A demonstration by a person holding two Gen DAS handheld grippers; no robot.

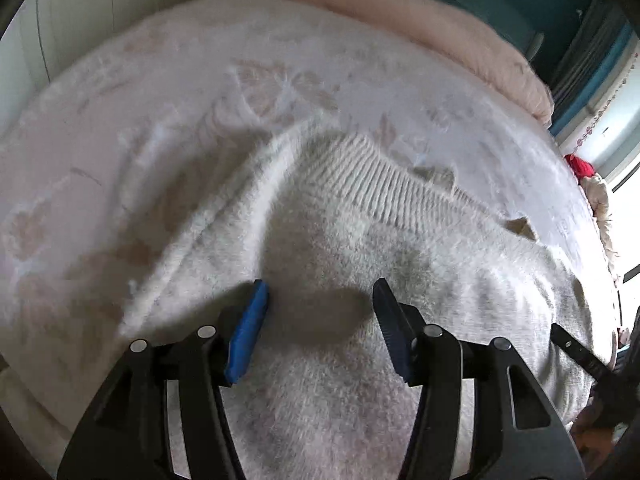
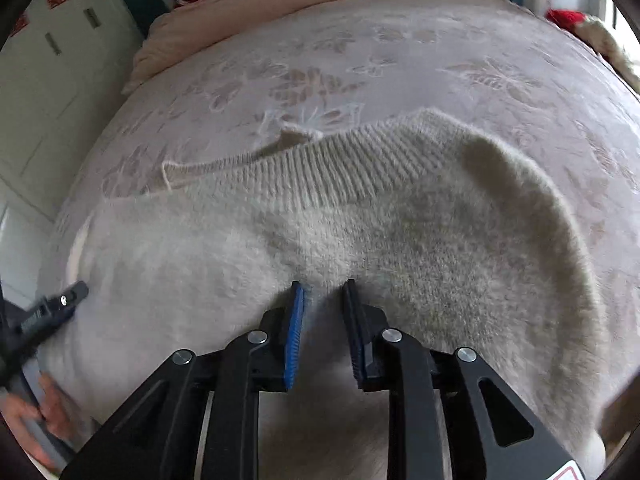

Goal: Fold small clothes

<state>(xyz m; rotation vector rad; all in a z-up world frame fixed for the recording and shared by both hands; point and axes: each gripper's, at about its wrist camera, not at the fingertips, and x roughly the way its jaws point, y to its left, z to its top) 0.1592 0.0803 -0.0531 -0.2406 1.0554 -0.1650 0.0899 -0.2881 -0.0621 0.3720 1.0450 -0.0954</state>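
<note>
Left wrist view: our left gripper (image 1: 320, 300) is spread wide, with the fuzzy sweater (image 1: 360, 248) on the bedspread (image 1: 160, 100) right under and ahead of it. Right wrist view: our right gripper (image 2: 322, 292) is narrowly parted above the sweater (image 2: 280, 240), ribbed hem (image 2: 340, 172) ahead. No readable writing.

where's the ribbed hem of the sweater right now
The ribbed hem runs along the sweater's far edge in both wrist views, against the patterned bedspread, ahead of both tongs.

I read this as a home bedroom: bed with embossed butterfly bedspread (image 2: 320, 80), pink quilt (image 1: 420, 28) bunched at its far edge, white wardrobe doors (image 2: 52, 92) beside.
</note>
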